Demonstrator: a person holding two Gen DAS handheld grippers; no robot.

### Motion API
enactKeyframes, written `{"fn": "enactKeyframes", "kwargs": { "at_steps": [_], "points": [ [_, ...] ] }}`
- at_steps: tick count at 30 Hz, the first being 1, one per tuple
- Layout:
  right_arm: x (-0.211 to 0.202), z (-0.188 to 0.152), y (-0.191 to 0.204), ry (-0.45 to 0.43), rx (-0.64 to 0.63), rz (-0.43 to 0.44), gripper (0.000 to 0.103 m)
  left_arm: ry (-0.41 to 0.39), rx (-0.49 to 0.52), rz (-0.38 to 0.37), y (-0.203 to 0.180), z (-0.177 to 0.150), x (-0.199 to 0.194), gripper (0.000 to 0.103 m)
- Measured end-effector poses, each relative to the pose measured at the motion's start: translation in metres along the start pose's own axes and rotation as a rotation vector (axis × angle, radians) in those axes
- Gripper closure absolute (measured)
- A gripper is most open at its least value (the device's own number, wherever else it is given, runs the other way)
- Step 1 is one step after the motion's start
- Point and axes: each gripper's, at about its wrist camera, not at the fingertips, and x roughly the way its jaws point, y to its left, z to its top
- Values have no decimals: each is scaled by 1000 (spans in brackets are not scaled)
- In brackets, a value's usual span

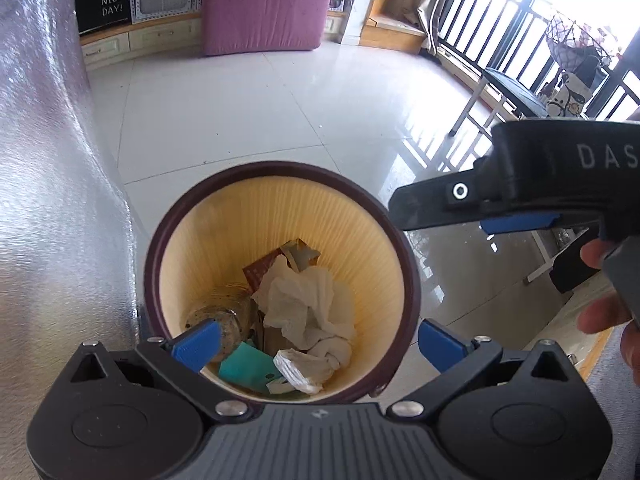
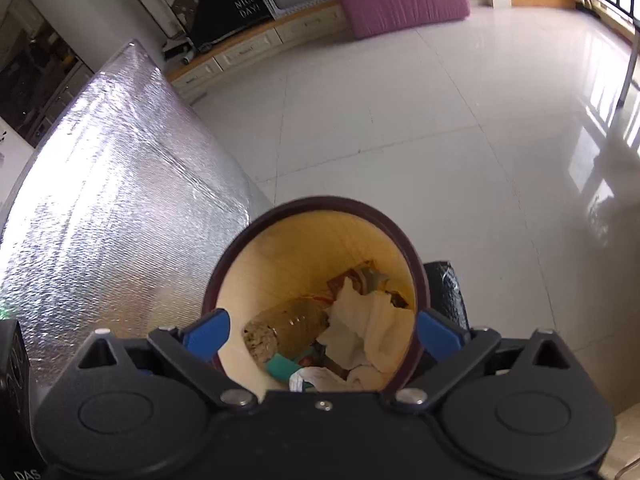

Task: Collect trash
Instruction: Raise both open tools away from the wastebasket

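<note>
A round waste bin (image 1: 168, 240) with a dark maroon rim and yellow ribbed inside stands on the floor; it also shows in the right wrist view (image 2: 320, 204). Inside lie crumpled white tissues (image 1: 304, 300), a clear plastic bottle (image 2: 288, 328), a teal packet (image 1: 244, 368) and brown wrappers (image 1: 300, 252). My left gripper (image 1: 320, 344) is open and empty just above the bin mouth. My right gripper (image 2: 322, 334) is open and empty over the bin too; its body shows at the right of the left wrist view (image 1: 520, 184).
A table covered in silver foil (image 2: 112, 184) stands left of the bin. White tiled floor (image 1: 260, 112) stretches ahead. A purple mattress (image 1: 264, 4), a low cabinet (image 1: 120, 44), a black balcony railing (image 1: 500, 20) and a bench (image 1: 512, 92) line the far sides.
</note>
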Motion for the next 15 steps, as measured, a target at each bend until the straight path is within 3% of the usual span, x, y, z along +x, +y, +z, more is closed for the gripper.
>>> {"fn": "enactKeyframes", "kwargs": {
  "at_steps": [8, 15],
  "points": [
    [-50, -8, 19, -81, -54, -17, 0, -54, -9, 67, -5, -3, -64, 0],
    [-107, -22, 39, -166, -102, -27, 0, -166, -22, 109, -5, -11, -135, 0]
  ]
}}
